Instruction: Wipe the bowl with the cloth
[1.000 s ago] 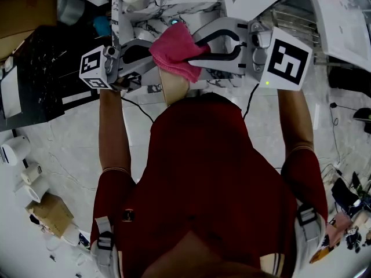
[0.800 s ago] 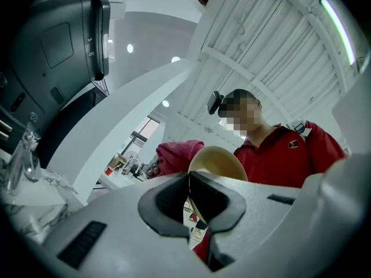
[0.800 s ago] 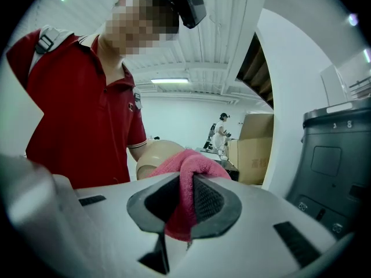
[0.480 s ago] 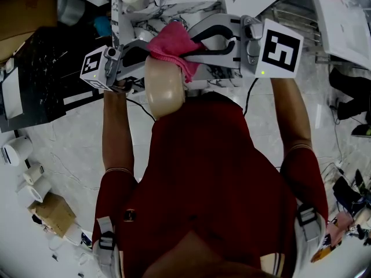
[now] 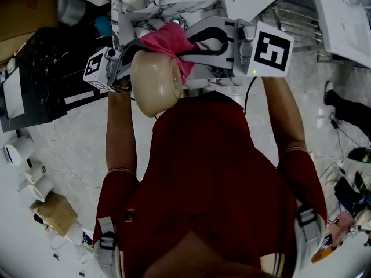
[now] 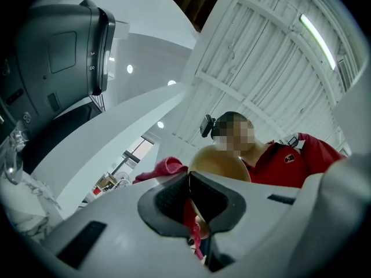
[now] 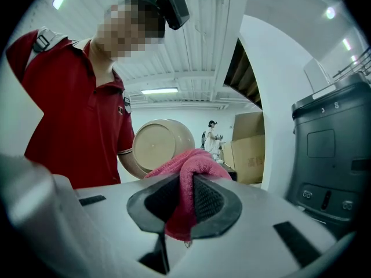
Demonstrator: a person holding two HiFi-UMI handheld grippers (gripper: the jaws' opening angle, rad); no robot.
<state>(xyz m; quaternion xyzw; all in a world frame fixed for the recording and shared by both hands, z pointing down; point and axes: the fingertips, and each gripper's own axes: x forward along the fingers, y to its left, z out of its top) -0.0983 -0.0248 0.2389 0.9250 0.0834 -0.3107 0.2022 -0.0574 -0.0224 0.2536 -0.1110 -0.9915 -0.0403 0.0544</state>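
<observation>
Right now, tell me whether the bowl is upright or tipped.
Tipped. The left tongs hold the bowl by its rim in the air, turned on its side.

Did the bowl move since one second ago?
Yes. The bowl shifted left and up in the head view, toward the marble counter.

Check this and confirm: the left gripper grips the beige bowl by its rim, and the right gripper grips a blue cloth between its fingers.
One detail is wrong: the cloth is pink, not blue, as the right gripper view shows. The rest stands: the left gripper grips the beige bowl by its rim, and the right gripper grips the cloth between its fingers.
</observation>
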